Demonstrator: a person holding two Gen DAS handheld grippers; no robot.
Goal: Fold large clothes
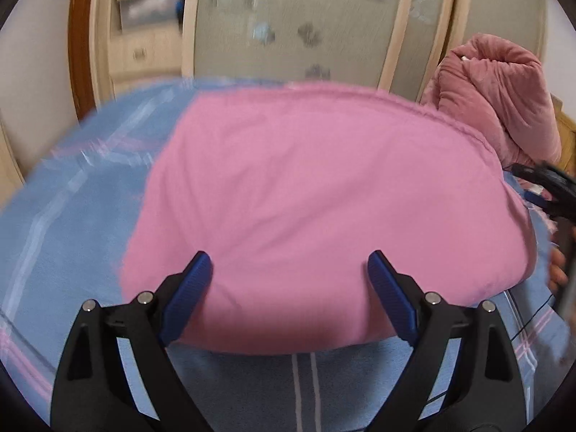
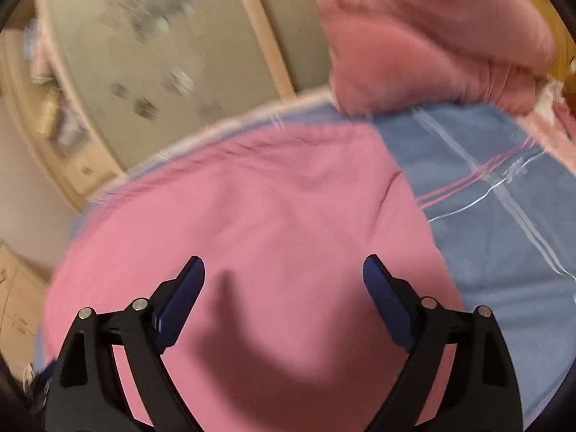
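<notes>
Your left gripper has its 2 blue pads spread wide and empty, with the pink garment lying flat on the blue plaid bedsheet directly ahead of and between them. Your right gripper is likewise spread and empty above the same garment, with a crumpled pink quilt far ahead to its right.

left gripper: black angular plastic arms, blue ribbed pads, round silver screw heads | right gripper: same build – black frame, dark blue pads, silver screws | far right of the left view: blurred bare skin – probably a hand
</notes>
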